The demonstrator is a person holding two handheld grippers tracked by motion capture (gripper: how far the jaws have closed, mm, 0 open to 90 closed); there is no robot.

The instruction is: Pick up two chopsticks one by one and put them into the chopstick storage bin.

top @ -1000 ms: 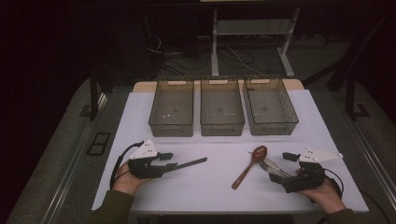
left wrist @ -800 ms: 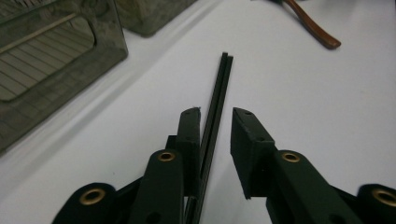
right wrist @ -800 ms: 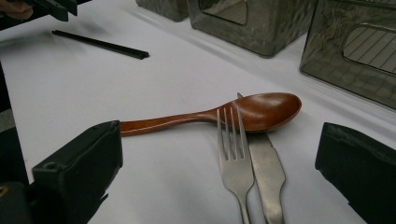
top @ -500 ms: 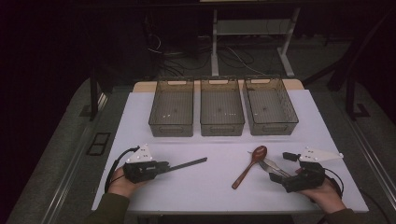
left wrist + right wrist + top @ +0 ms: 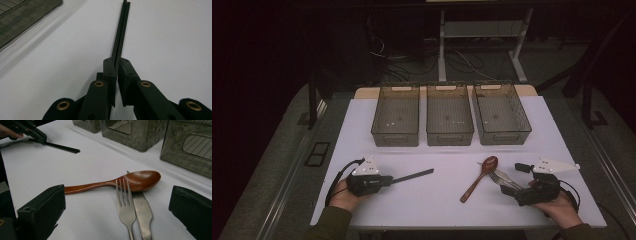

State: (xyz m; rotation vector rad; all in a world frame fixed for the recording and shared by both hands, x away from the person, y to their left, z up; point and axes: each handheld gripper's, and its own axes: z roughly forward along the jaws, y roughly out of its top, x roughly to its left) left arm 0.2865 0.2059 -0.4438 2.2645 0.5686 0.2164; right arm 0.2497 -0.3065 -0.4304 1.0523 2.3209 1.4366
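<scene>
Surface (image 5: 442, 200): white, rectangular, carrying the following. Far side: three smoky see-through bins sitting in a row, side by side — left bin (image 5: 395, 116), middle bin (image 5: 449, 115), right bin (image 5: 501, 114). Near left: a thin black strip (image 5: 412, 176) lying flat, pointing right and slightly away. Near right: a wooden spoon (image 5: 479, 177) lying aslant, bowl toward the bins; a metal fork (image 5: 125, 205) and a metal knife (image 5: 141, 212) lying side by side just right of it, their tips resting against the spoon's bowl.
</scene>
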